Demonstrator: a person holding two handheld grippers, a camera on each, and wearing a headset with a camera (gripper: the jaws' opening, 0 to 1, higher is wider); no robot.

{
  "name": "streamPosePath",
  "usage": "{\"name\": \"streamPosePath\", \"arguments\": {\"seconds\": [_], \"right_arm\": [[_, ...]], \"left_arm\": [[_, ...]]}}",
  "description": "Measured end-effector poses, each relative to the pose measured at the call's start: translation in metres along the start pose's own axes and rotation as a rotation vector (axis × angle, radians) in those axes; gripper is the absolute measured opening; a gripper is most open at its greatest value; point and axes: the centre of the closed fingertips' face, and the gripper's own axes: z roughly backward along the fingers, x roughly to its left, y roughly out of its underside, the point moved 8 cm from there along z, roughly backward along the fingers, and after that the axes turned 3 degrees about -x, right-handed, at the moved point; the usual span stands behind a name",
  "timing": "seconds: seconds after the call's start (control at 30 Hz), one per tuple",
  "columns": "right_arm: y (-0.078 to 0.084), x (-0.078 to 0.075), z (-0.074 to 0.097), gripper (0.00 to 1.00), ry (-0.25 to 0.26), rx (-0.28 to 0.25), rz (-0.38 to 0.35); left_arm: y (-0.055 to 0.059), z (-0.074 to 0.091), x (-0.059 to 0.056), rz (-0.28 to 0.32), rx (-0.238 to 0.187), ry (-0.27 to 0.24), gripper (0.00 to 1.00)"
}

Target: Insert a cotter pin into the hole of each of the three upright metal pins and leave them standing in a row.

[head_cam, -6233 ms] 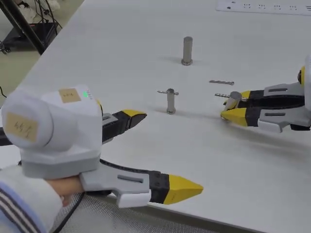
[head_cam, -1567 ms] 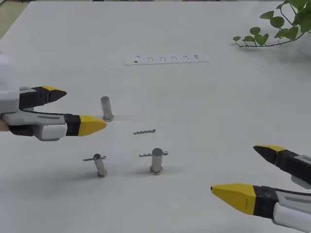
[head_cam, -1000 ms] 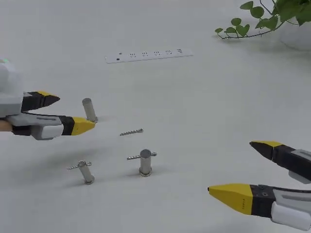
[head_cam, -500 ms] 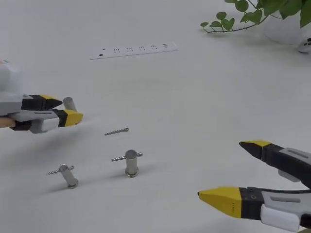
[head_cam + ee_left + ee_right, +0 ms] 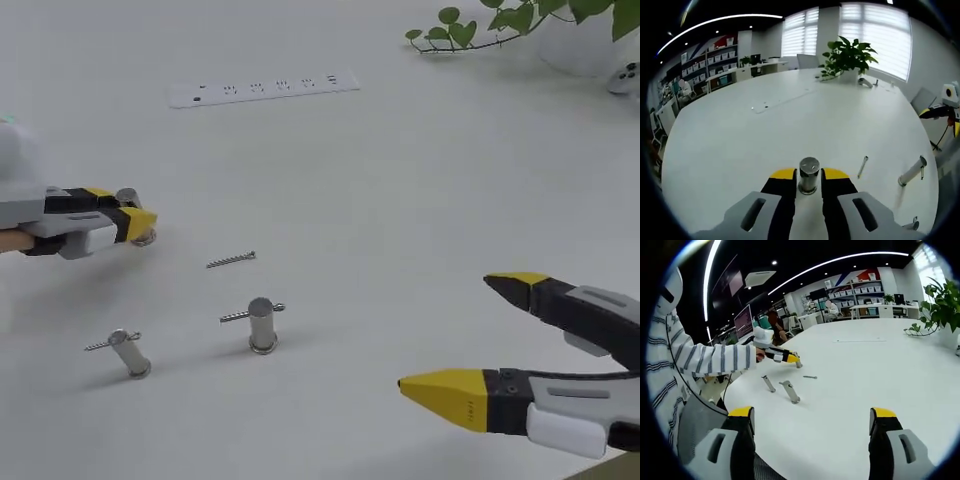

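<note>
1. Where the head view's left edge cuts it off, the left gripper (image 5: 122, 208) reaches in at mid-height. Its two jaws are drawn in to the width of one bare metal pin (image 5: 808, 174) and touch it on either side. That pin stands upright on the white table (image 5: 400, 200).
2. There are three metal pins in all. The second metal pin (image 5: 262, 326) stands upright at lower centre-left of the head view. The third metal pin (image 5: 130, 354) is at lower left and is seen leaning toward the upper left.
3. There are three cotter pins as well.
   - One cotter pin (image 5: 236, 317) passes through the top of the second metal pin.
   - Another fitted cotter pin (image 5: 100, 345) passes through the third.
   - The loose cotter pin (image 5: 231, 260) lies flat on the table between the bare metal pin and the second one, touching neither.
4. The right gripper (image 5: 448, 333) sits at the lower right, well apart from all the pins. Its jaws are spread wide and nothing is between them.
5. One power strip (image 5: 263, 87) lies at upper centre-left, and one leafy plant (image 5: 470, 25) is at the upper right.
</note>
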Motion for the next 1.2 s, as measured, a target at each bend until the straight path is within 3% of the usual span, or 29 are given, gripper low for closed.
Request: {"name": "streamPosePath", "arguments": {"seconds": [0.2,0.43,0.57,0.87,1.03,1.2], "right_arm": [[-0.001,-0.001,0.002,0.94,0.002,-0.001,0.001],[-0.002,0.0,0.001,0.93,-0.003,-0.001,0.009],[-0.003,0.0,-0.001,0.93,-0.004,-0.011,0.004],[-0.003,0.0,-0.003,0.93,-0.014,-0.011,0.009],[-0.005,0.001,-0.003,0.93,-0.022,-0.017,0.016],[-0.007,0.002,-0.002,0.93,-0.029,-0.026,0.021]], "left_arm": [[-0.001,0.0,0.0,0.005,-0.011,-0.001,0.1],[-0.001,0.002,-0.002,-0.039,-0.006,-0.013,0.09],[-0.002,0.008,-0.001,-0.007,0.0,-0.019,0.09],[-0.019,0.04,-0.001,-0.03,-0.048,-0.049,0.09],[-0.028,0.063,-0.008,-0.057,-0.067,-0.055,0.09],[-0.035,0.086,-0.023,-0.107,-0.084,-0.045,0.09]]}}
